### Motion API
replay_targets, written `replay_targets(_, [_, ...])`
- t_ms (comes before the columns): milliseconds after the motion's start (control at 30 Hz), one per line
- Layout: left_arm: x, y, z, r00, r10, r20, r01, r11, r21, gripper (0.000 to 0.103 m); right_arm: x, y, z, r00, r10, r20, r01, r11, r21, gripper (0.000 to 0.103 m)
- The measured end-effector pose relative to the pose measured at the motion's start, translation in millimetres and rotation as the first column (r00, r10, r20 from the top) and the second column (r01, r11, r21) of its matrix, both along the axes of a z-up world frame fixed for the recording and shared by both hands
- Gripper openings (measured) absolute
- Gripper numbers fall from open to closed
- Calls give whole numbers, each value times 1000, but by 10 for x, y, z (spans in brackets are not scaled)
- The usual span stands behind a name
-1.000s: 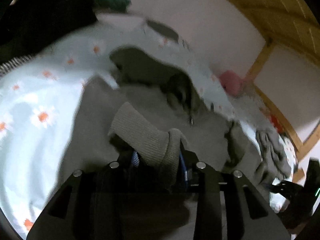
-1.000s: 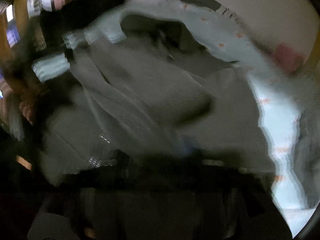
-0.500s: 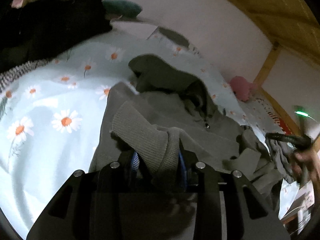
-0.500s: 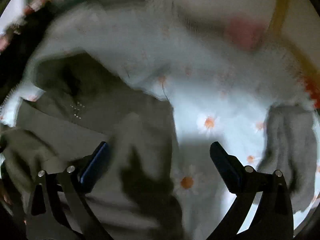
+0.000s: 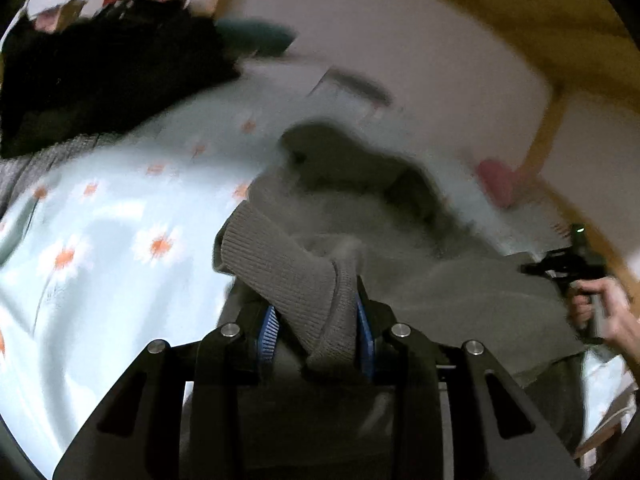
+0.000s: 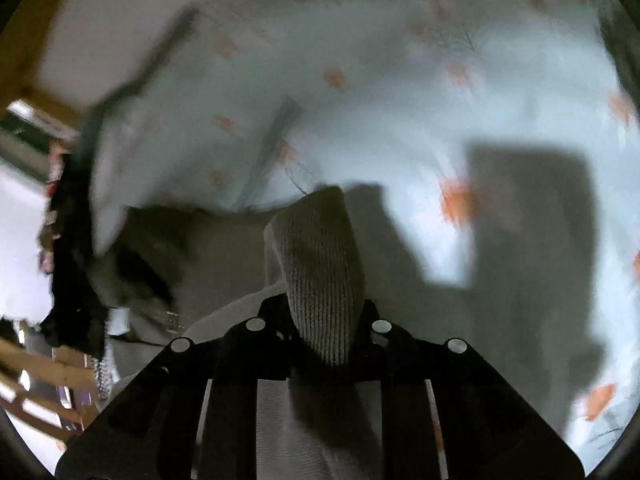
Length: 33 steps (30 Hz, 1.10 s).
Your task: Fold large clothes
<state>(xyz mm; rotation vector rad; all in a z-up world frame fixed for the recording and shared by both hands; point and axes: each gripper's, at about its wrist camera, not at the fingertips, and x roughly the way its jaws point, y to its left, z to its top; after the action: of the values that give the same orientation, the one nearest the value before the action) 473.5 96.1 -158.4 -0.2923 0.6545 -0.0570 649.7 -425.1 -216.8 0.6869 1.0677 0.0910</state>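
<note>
A grey hoodie (image 5: 460, 280) lies spread on a bed with a pale blue daisy sheet (image 5: 100, 240), its hood (image 5: 340, 152) toward the wall. My left gripper (image 5: 316, 312) is shut on a ribbed grey cuff (image 5: 280, 264) of the hoodie, which bunches between the blue pads. At the hoodie's right edge a hand (image 5: 604, 312) holds my right gripper (image 5: 576, 268). In the right wrist view my right gripper (image 6: 324, 312) has its jaws closing on another ribbed edge (image 6: 316, 248) standing up between its fingers, above the daisy sheet (image 6: 400, 100).
A black garment (image 5: 100, 72) is piled at the bed's far left, beside a striped grey cloth (image 5: 40, 156). A pink soft thing (image 5: 496, 180) lies by the wall near a wooden frame (image 5: 548, 128). Wooden slats (image 6: 48, 364) show at the bed's side.
My right gripper swung across the bed, rolled, and its wide jaws came together around a ribbed edge of the hoodie. My left gripper sank slightly, still holding its cuff.
</note>
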Motion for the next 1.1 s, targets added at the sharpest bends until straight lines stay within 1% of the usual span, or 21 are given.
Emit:
replay_targets(33, [25, 5, -55, 999, -3, -40, 3, 1000, -2, 35, -53, 10, -56, 1000, -11, 19, 12, 1000, -2, 21])
replay_targets(67, [20, 38, -89, 998, -4, -70, 2, 1000, -29, 36, -57, 29, -4, 999, -16, 35, 16, 1000, 5, 30])
replay_targets(100, [-12, 74, -64, 998, -4, -65, 1, 999, -51, 43, -102, 40, 40, 999, -24, 39, 24, 1000, 16, 53])
replay_targets(167, [-92, 146, 42, 998, 27, -64, -31, 998, -57, 73, -233, -28, 211, 996, -25, 83, 19, 997, 70, 92])
replay_targets(200, [-160, 204, 124, 998, 46, -40, -49, 996, -73, 84, -290, -68, 347, 993, -17, 116, 8, 997, 77, 92])
replay_targets(267, [-262, 298, 293, 996, 89, -19, -90, 993, -80, 85, -482, -120, 610, 987, 30, 158, -37, 998, 41, 92])
replay_targets(367, [-342, 417, 539, 991, 137, -6, -137, 985, -109, 86, -783, -94, 743, 988, 101, 120, -93, 993, -74, 94])
replay_targets(433, [-271, 279, 704, 993, 115, -16, -117, 989, -94, 96, -979, 43, 615, 986, 162, 45, -153, 975, -160, 94])
replay_targets(533, [50, -129, 692, 999, 22, -26, -23, 998, -59, 96, -1046, 330, 261, 975, 202, -92, -219, 939, -263, 88])
replay_targets(567, [138, -216, 653, 1000, 20, -20, -21, 999, -33, 96, -1088, 350, 236, 978, 194, -72, -206, 942, -265, 82])
replay_targets(600, [282, -340, 563, 999, 34, -22, -33, 999, 29, 96, -1139, 364, 240, 982, 186, -33, -188, 948, -256, 61])
replay_targets(633, [429, -416, 444, 997, 58, -54, -52, 994, 99, 96, -1205, 357, 276, 979, 203, 2, -198, 960, -200, 49])
replay_targets(667, [618, -481, 266, 989, 79, -126, -58, 985, 165, 96, -1262, 342, 316, 979, 204, 18, -197, 961, -193, 38])
replay_targets(700, [723, -495, 143, 978, 83, -189, -49, 983, 177, 96, -1326, 305, 361, 979, 202, 34, -191, 961, -201, 27])
replay_targets(767, [755, -483, -29, 969, 88, -229, -46, 982, 182, 96, -1485, 102, 425, 982, 162, 100, -150, 982, -116, 21])
replay_targets(833, [644, -515, 40, 982, 41, -184, -8, 984, 178, 96, -1698, -210, 526, 972, 44, 229, -43, 999, -8, 13])
replay_targets(900, [533, -506, 129, 988, 18, -152, 5, 989, 147, 96, -1834, -442, 538, 959, -64, 275, 52, 997, 47, 2])
replay_targets(967, [477, -430, 177, 989, 31, -143, -16, 994, 107, 96, -1906, -608, 549, 955, -122, 269, 130, 991, -13, 1])
replay_targets(1033, [437, -346, 271, 989, 50, -142, -46, 998, 34, 96, -1857, -702, 579, 968, -109, 225, 119, 992, -33, 1])
replay_targets(1067, [399, -312, 363, 993, 48, -104, -50, 999, -21, 96, -1815, -686, 634, 969, -109, 223, 126, 990, -63, 9])
replay_targets(1100, [389, -307, 449, 997, 49, -64, -52, 997, -51, 96, -1708, -649, 719, 968, -84, 235, 105, 991, -78, 38])
